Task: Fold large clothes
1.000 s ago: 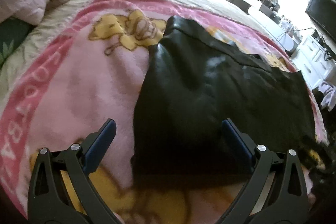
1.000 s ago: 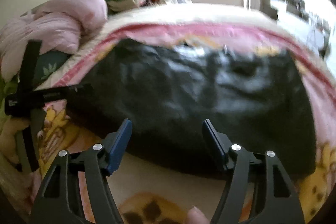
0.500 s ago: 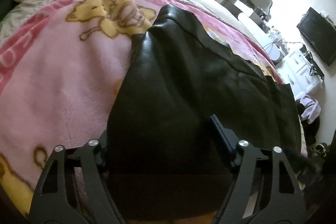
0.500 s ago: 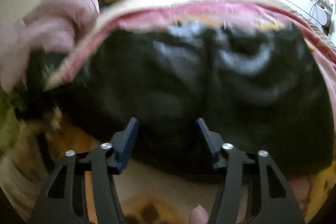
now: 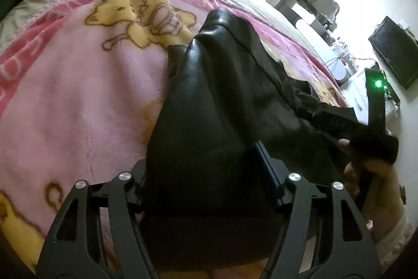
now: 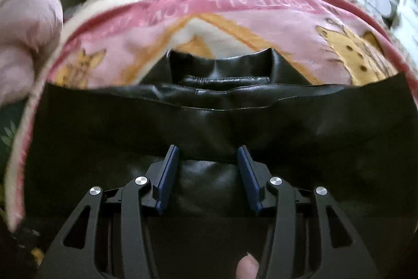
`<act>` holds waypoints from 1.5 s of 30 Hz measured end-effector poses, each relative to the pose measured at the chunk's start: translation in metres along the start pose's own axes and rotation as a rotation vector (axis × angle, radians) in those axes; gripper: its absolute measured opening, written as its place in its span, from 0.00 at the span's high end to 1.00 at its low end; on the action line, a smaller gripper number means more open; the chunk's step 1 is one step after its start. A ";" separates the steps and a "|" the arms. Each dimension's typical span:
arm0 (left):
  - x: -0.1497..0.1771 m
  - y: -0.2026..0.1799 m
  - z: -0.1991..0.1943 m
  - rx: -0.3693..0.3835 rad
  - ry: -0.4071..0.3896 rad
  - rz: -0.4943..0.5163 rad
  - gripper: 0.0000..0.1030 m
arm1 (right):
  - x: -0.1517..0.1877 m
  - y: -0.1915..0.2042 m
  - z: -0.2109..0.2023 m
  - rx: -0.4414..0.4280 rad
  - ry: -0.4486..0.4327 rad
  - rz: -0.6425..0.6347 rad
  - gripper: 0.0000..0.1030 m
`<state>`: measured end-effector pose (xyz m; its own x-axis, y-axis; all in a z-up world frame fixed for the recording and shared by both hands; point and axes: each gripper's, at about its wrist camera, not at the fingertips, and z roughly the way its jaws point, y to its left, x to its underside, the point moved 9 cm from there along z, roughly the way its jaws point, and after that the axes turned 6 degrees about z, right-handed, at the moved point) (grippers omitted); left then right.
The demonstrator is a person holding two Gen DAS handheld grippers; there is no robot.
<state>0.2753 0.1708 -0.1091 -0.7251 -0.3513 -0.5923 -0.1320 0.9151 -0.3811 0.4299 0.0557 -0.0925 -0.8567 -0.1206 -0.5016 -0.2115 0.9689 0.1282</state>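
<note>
The black garment (image 5: pixel 209 101) is smooth and glossy like leather, with soft creases and stitched seams. It lies on a fluffy pink blanket (image 5: pixel 78 96) printed with yellow cartoon animals, spread over the bed. In the left wrist view its long axis runs from the near edge away toward the far right. The near part rises over the left gripper (image 5: pixel 206 171) and lies between the jaws; they are still apart with fabric between, and I cannot tell if they press it. In the right wrist view the garment (image 6: pixel 326 132) stretches across as a wide band. The right gripper (image 6: pixel 207 169) has blue pads (image 6: pixel 167 174), partly closed around a bulge of the material.
</note>
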 end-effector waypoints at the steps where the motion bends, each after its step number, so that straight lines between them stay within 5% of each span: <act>1: 0.001 0.001 0.001 -0.007 0.000 -0.004 0.35 | 0.003 0.000 -0.002 0.011 -0.009 -0.013 0.54; 5: 0.003 0.011 0.007 0.007 -0.005 -0.059 0.25 | -0.003 -0.005 -0.011 -0.039 0.003 0.007 0.55; 9: 0.002 0.003 0.003 0.024 -0.012 -0.037 0.43 | 0.001 -0.002 -0.055 -0.112 -0.060 -0.007 0.55; 14: -0.001 -0.001 -0.004 0.022 -0.025 -0.027 0.53 | 0.057 0.004 -0.108 -0.139 -0.153 -0.120 0.47; 18: -0.006 -0.004 -0.013 0.030 -0.039 -0.018 0.58 | 0.110 -0.006 -0.087 -0.127 -0.076 -0.121 0.47; 25: -0.014 -0.017 -0.026 0.031 -0.065 0.027 0.62 | 0.106 -0.006 -0.102 -0.195 -0.129 -0.089 0.41; 29: -0.018 -0.019 -0.029 0.054 -0.068 0.021 0.64 | 0.127 0.029 -0.140 -0.232 -0.280 -0.267 0.18; 32: -0.020 -0.021 -0.032 0.068 -0.074 0.016 0.66 | 0.152 0.069 -0.143 -0.176 -0.358 -0.465 0.16; 36: -0.020 -0.025 -0.036 0.080 -0.082 0.019 0.67 | 0.166 0.110 -0.124 -0.062 -0.398 -0.657 0.16; 42: -0.024 -0.028 -0.040 0.095 -0.093 0.023 0.67 | 0.150 0.128 -0.095 0.080 -0.428 -0.733 0.18; 43: -0.024 -0.029 -0.040 0.096 -0.095 0.023 0.67 | 0.146 0.127 -0.090 0.100 -0.420 -0.730 0.22; 44: -0.024 -0.030 -0.041 0.097 -0.096 0.024 0.67 | 0.144 0.123 -0.089 0.114 -0.419 -0.721 0.45; 45: -0.025 -0.031 -0.041 0.101 -0.097 0.025 0.67 | 0.142 0.120 -0.090 0.098 -0.416 -0.700 0.52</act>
<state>0.2693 0.1589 -0.0531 -0.6580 -0.3503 -0.6666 -0.0424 0.9010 -0.4317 0.2410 0.1352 -0.0715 -0.2926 -0.6335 -0.7163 -0.5737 0.7155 -0.3985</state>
